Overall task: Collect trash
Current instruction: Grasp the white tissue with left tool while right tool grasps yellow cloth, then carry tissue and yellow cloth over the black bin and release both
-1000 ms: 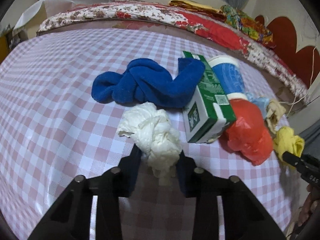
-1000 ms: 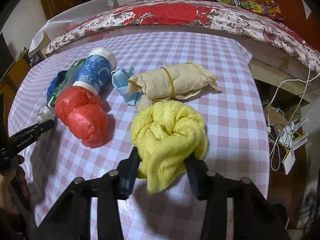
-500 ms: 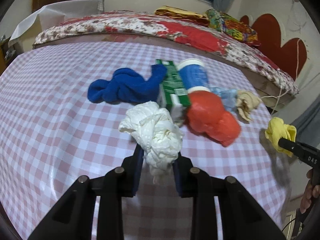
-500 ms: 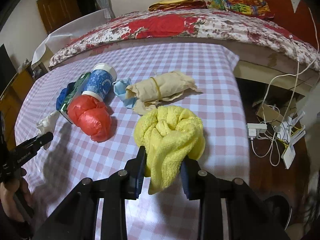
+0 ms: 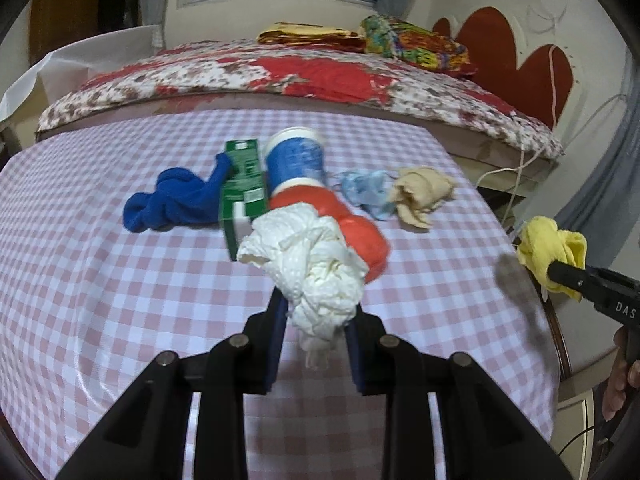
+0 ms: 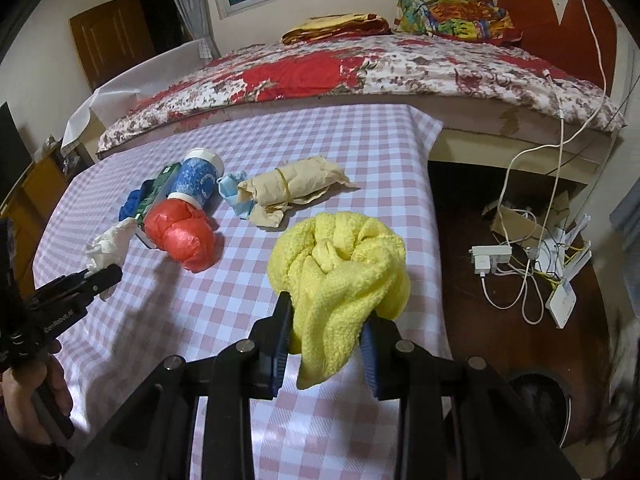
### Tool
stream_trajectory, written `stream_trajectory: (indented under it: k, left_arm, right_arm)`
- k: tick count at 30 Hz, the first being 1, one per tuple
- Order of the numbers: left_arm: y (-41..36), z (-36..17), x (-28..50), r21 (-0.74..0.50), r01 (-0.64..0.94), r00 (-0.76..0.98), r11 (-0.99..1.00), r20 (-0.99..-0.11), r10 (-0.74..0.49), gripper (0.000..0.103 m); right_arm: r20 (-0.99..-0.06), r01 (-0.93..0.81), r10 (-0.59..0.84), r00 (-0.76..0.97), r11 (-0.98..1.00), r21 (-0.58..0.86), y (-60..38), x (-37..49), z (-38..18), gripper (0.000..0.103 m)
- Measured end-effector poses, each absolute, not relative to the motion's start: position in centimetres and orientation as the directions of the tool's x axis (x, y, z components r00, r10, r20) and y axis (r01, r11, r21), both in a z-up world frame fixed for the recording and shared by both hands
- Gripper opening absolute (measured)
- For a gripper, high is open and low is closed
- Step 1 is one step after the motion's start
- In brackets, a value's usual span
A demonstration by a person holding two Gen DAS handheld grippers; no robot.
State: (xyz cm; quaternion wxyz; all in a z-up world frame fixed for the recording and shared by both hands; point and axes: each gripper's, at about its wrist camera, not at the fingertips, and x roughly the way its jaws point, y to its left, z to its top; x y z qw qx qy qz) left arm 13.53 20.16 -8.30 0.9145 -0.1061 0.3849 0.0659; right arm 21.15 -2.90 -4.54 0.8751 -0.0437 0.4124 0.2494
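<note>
Both grippers were closed on a load above the table [image 5: 100,300]: the left gripper [image 5: 316,320] held a white paper wad [image 5: 308,268], the right gripper [image 6: 326,330] a yellow cloth [image 6: 340,268]. The step looked like carrying away. Next, probably, each needed a bin, which I could not see.

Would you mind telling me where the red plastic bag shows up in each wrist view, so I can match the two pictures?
Left wrist view: the red plastic bag lies at centre, partly hidden behind the white paper wad held in the left gripper.
Right wrist view: it lies left of centre on the checked tablecloth.
Shared landmark: the blue paper cup lying at the bag's far end.
</note>
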Motion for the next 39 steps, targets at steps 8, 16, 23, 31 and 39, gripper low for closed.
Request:
stream_trajectory:
  k: [8,16,23,31,39]
  left_arm:
    - [17.5,-7.3,13.6,-0.125,-0.148,0.708,0.981,-0.706,0.017,0.029]
    - [14.1,-6.7,13.9,-0.118,-0.082,0.714,0.990,-0.699,-0.025,0.029]
    - [9.9,-6.2,14.6,-0.108,0.005,0.717,0.994,-0.693,-0.079,0.029]
    - [4.5,-6.0,15.3,-0.090,0.126,0.701,0.988,-0.697,-0.153,0.029]
    - [-1.0,-6.3,15.7,-0.081,0.242,0.664,0.967,-0.713,-0.226,0.029]
  right_arm:
    - [-0.712,-0.463,0.421,0.562,0.873,0.151,-5.6,19.8,-2.8,0.033]
    - [-0.701,-0.413,0.383,0.601,0.900,0.138,-9.4,19.0,-2.6,0.033]
    - [-0.708,-0.328,0.328,0.625,0.934,0.143,-14.7,18.6,-3.5,0.033]
    - [-0.717,-0.223,0.259,0.648,0.964,0.147,-20.7,17.9,-4.2,0.033]
    - [-0.730,-0.139,0.195,0.655,0.981,0.137,-25.6,16.8,-5.4,0.033]
